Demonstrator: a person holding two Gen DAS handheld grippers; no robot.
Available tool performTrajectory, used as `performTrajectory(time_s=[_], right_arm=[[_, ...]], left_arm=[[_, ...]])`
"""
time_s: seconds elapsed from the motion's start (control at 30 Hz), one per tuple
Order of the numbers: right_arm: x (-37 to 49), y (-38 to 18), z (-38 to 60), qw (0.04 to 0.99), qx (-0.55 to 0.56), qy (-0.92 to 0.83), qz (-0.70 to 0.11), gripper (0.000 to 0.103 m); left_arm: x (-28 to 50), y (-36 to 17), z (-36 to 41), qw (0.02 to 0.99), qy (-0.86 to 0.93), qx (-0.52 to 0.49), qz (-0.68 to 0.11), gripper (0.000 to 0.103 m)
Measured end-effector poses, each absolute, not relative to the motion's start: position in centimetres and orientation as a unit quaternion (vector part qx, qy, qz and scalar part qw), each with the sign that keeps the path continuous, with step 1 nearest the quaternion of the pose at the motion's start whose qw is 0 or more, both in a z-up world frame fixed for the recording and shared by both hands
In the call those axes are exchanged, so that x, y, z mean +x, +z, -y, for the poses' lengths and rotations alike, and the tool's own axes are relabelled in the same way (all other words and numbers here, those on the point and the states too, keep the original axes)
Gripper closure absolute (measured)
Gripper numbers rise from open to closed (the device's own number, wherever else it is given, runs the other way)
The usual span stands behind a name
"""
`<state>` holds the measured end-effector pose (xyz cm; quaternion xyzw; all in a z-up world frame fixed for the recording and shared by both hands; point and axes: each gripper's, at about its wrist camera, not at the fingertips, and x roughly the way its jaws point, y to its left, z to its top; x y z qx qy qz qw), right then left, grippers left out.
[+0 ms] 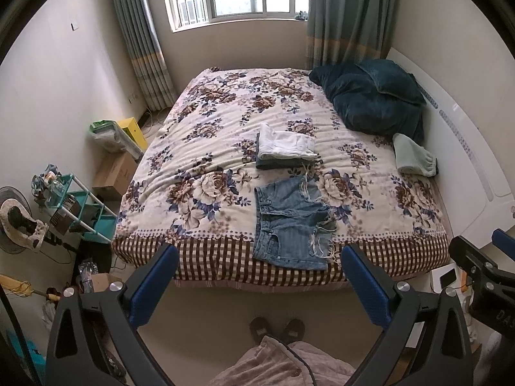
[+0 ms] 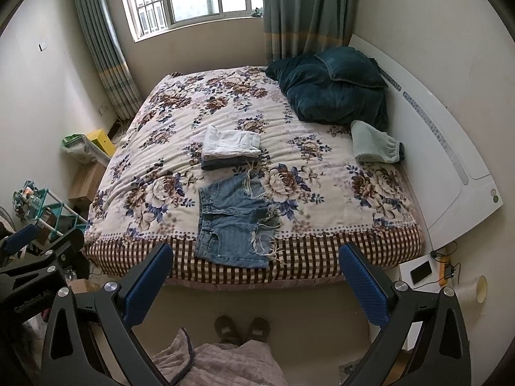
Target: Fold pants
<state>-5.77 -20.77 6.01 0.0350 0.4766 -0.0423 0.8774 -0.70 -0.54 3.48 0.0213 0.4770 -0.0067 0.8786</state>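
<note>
Frayed blue denim shorts lie flat near the front edge of the floral bed, waistband to the left; they also show in the right wrist view. Behind them sits a stack of folded clothes, white on dark. My left gripper is open and empty, held above the floor in front of the bed, apart from the shorts. My right gripper is open and empty at about the same distance. The right gripper shows at the left wrist view's right edge.
A dark teal blanket and pillow and a pale green garment lie at the bed's right side by the white headboard. A teal rack, boxes and clutter stand left of the bed. A phone on a white stand sits right. The person's slippers stand below.
</note>
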Motion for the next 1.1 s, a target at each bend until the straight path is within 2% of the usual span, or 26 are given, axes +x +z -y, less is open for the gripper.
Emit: performTrajectory(time_s=[1.1], right_arm=[[-6.3,6.4,21.9,0.878,0.032,-0.043,-0.476,0.000]], left_arm=[[-0.5,4.4,0.8,0.882,-0.009,0.022,-0.471,0.000]])
